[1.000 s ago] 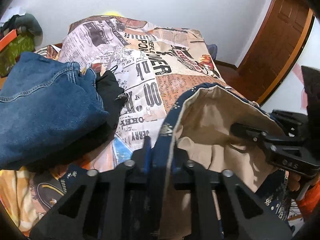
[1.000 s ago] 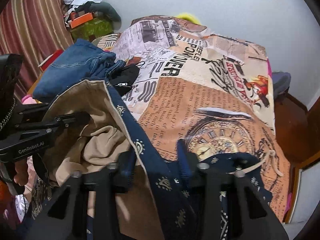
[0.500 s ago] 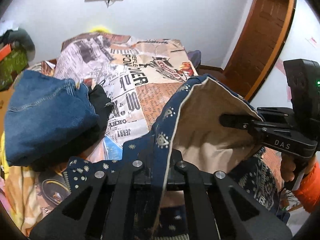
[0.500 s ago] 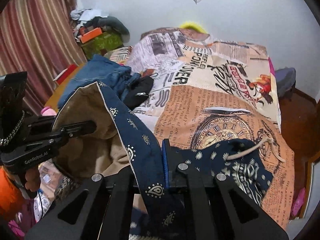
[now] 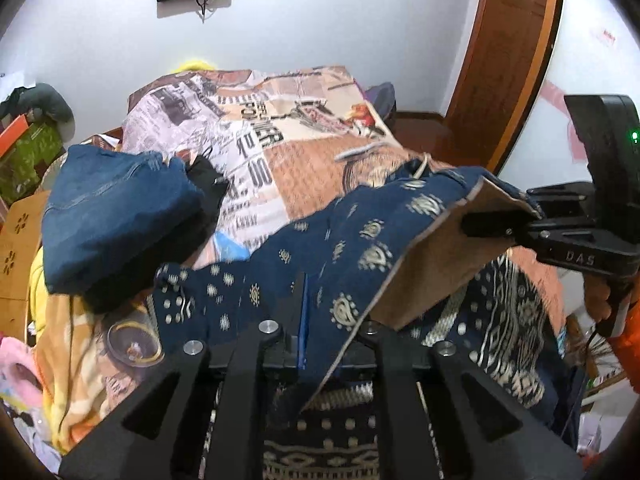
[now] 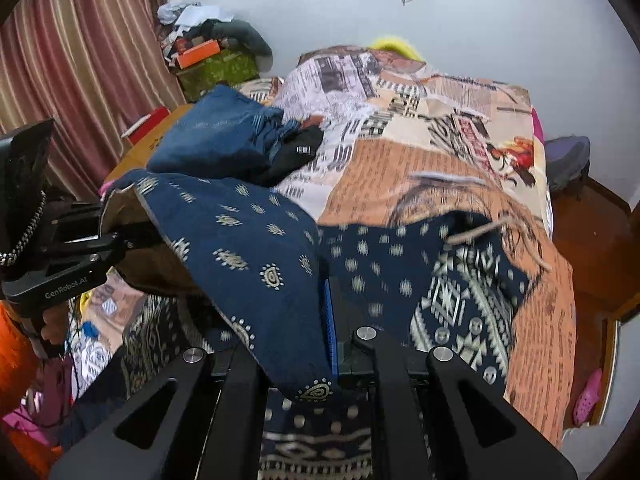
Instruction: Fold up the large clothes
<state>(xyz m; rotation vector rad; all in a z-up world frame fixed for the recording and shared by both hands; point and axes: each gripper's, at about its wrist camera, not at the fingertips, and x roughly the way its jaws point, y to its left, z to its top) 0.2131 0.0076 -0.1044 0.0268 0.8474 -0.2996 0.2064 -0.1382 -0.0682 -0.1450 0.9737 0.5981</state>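
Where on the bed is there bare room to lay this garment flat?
Free: the middle and far stretch of the printed bedspread, between the jeans and the bed's door-side edge, up to the yellow pillow. Crowded: the curtain side, with jeans on a black garment. The near end is under the blue patterned garment both grippers hold.

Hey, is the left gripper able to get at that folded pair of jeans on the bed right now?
Probably not as things stand. The left gripper has the navy patterned garment between its jaws, which are opening slightly, with the right gripper gripping the same cloth. The jeans lie uncovered, off to its side.
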